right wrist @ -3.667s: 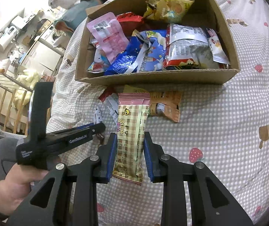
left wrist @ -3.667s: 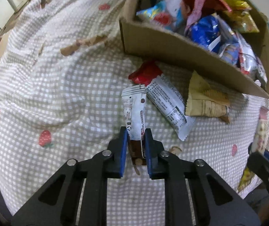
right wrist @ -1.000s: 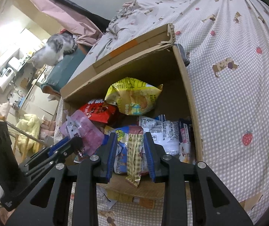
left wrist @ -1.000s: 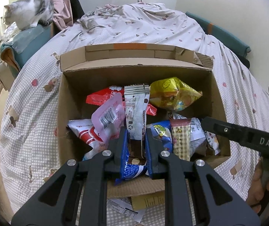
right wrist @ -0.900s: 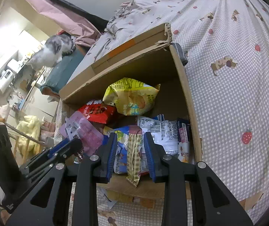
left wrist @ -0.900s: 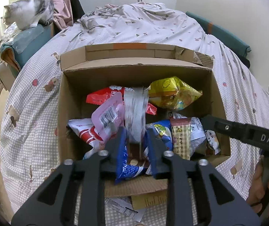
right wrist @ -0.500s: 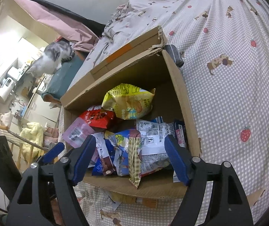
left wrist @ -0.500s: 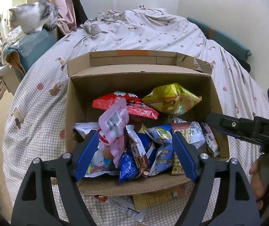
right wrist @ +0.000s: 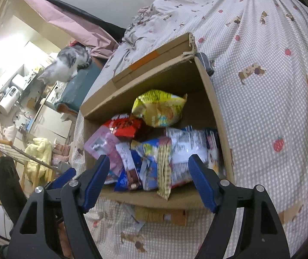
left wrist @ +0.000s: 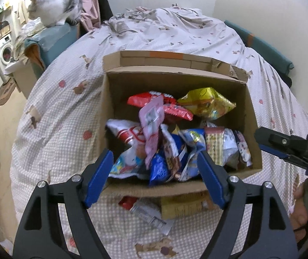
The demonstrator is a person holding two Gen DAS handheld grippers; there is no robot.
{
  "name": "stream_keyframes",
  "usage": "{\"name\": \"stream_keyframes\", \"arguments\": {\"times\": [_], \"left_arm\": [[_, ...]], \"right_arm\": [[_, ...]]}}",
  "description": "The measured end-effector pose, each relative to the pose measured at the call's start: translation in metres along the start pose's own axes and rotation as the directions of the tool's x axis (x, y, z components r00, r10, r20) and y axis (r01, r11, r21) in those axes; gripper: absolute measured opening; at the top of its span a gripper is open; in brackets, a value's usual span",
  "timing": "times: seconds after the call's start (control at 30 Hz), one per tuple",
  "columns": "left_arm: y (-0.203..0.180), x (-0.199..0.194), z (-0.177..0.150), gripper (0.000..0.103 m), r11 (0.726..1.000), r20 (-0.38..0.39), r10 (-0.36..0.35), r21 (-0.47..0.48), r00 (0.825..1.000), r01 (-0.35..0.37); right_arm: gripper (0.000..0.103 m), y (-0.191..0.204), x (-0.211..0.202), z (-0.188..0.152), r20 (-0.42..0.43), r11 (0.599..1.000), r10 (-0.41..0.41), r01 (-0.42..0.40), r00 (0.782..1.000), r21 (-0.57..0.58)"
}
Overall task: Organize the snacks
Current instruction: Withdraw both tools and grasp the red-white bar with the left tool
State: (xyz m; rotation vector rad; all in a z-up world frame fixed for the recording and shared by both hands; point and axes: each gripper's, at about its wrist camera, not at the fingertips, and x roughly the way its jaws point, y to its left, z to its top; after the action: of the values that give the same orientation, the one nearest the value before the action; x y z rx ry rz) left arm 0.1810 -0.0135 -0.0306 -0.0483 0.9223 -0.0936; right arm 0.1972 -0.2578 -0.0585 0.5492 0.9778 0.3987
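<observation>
An open cardboard box (left wrist: 110,99) on the bed holds several snack packets; it also shows in the right wrist view (right wrist: 214,108). The white-and-brown bar packet (left wrist: 171,149) lies among them, and the checked tan bar packet (right wrist: 164,166) leans over the box's front wall. My left gripper (left wrist: 155,172) is open and empty above the box's front edge. My right gripper (right wrist: 149,181) is open and empty too, just before the front wall. A red-and-white packet (left wrist: 147,210) and a tan packet (left wrist: 184,207) lie on the bedspread in front of the box.
A grey-and-white cat (left wrist: 52,8) sits on a teal seat at the far left. The checked bedspread (right wrist: 272,99) surrounds the box. The right gripper and hand show at the right edge of the left wrist view (left wrist: 291,146). A washing machine (left wrist: 3,49) stands at the left.
Both grippers opened and let go of their bar packets, which now rest in the box. Both grippers have drawn back a little from the box.
</observation>
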Motion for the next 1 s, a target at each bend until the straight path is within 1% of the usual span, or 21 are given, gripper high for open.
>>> {"name": "stream_keyframes", "arguments": {"times": [0.17,0.23,0.3,0.33,0.4,0.43,0.47,0.5,0.57,0.6,0.63,0.7,0.77,0.8,0.83,0.9,0.97,1.0], "left_arm": [[0.012,-0.007,-0.010,0.077,0.999,-0.013,0.009,-0.044,1.000,-0.009],[0.018,-0.008,-0.014,0.077,0.998,-0.022,0.021,-0.065,1.000,-0.023],[0.023,-0.005,-0.020,0.077,0.995,-0.045,0.043,-0.085,0.998,-0.047],[0.024,0.000,-0.024,0.077,0.995,-0.070,0.058,-0.082,0.996,-0.064],[0.025,0.016,-0.036,0.077,0.995,-0.166,0.069,-0.065,0.984,-0.081],[0.028,0.021,-0.042,0.077,0.992,-0.201,0.072,-0.084,0.977,-0.090],[0.034,0.029,-0.049,0.077,0.987,-0.242,0.066,-0.123,0.968,-0.098],[0.041,0.037,-0.056,0.077,0.979,-0.281,0.045,-0.178,0.959,-0.098],[0.053,0.051,-0.068,0.077,0.956,-0.332,0.000,-0.276,0.943,-0.097],[0.057,0.059,-0.072,0.077,0.945,-0.359,-0.011,-0.309,0.933,-0.108],[0.059,0.065,-0.075,0.077,0.938,-0.373,-0.016,-0.327,0.928,-0.115],[0.062,0.077,-0.078,0.076,0.925,-0.381,-0.016,-0.356,0.925,-0.130],[0.060,0.085,-0.076,0.076,0.923,-0.382,-0.011,-0.360,0.924,-0.138],[0.057,0.090,-0.075,0.076,0.927,-0.384,-0.009,-0.349,0.923,-0.136],[0.054,0.095,-0.074,0.076,0.933,-0.392,0.005,-0.330,0.920,-0.145],[0.048,0.105,-0.072,0.076,0.944,-0.408,0.058,-0.274,0.911,-0.182],[0.046,0.112,-0.073,0.076,0.942,-0.409,0.059,-0.279,0.911,-0.187],[0.045,0.115,-0.073,0.077,0.939,-0.416,0.055,-0.287,0.908,-0.188]], "right_arm": [[0.078,0.000,-0.009,-0.015,-0.018,1.000,-0.021,0.021,1.000,0.004],[0.078,-0.001,-0.010,-0.019,-0.025,1.000,-0.017,0.017,1.000,0.019],[0.078,-0.001,-0.011,-0.022,-0.029,0.999,-0.015,0.016,0.999,0.030],[0.078,-0.001,-0.012,-0.024,-0.032,0.999,-0.021,0.022,0.999,0.030],[0.078,-0.004,-0.012,-0.029,-0.042,0.998,-0.032,0.034,0.999,0.045],[0.078,-0.006,-0.012,-0.032,-0.047,0.998,-0.029,0.032,0.998,0.058],[0.078,-0.009,-0.012,-0.036,-0.056,0.997,-0.025,0.029,0.998,0.075],[0.078,-0.011,-0.012,-0.039,-0.063,0.996,-0.022,0.027,0.998,0.088],[0.078,-0.013,-0.012,-0.045,-0.071,0.995,-0.027,0.034,0.997,0.099],[0.078,-0.013,-0.013,-0.047,-0.073,0.994,-0.028,0.035,0.997,0.100],[0.078,-0.013,-0.013,-0.048,-0.072,0.994,-0.029,0.036,0.997,0.101],[0.078,-0.013,-0.016,-0.050,-0.067,0.994,-0.035,0.042,0.997,0.099],[0.078,-0.016,-0.018,-0.050,-0.062,0.994,-0.046,0.052,0.997,0.099],[0.078,-0.018,-0.019,-0.050,-0.061,0.993,-0.048,0.055,0.997,0.103],[0.078,-0.020,-0.020,-0.050,-0.059,0.992,-0.048,0.055,0.997,0.110],[0.078,-0.024,-0.022,-0.051,-0.058,0.991,-0.049,0.056,0.997,0.121],[0.078,-0.026,-0.023,-0.050,-0.054,0.991,-0.059,0.065,0.997,0.121],[0.078,-0.026,-0.023,-0.050,-0.053,0.990,-0.061,0.067,0.997,0.122]]}}
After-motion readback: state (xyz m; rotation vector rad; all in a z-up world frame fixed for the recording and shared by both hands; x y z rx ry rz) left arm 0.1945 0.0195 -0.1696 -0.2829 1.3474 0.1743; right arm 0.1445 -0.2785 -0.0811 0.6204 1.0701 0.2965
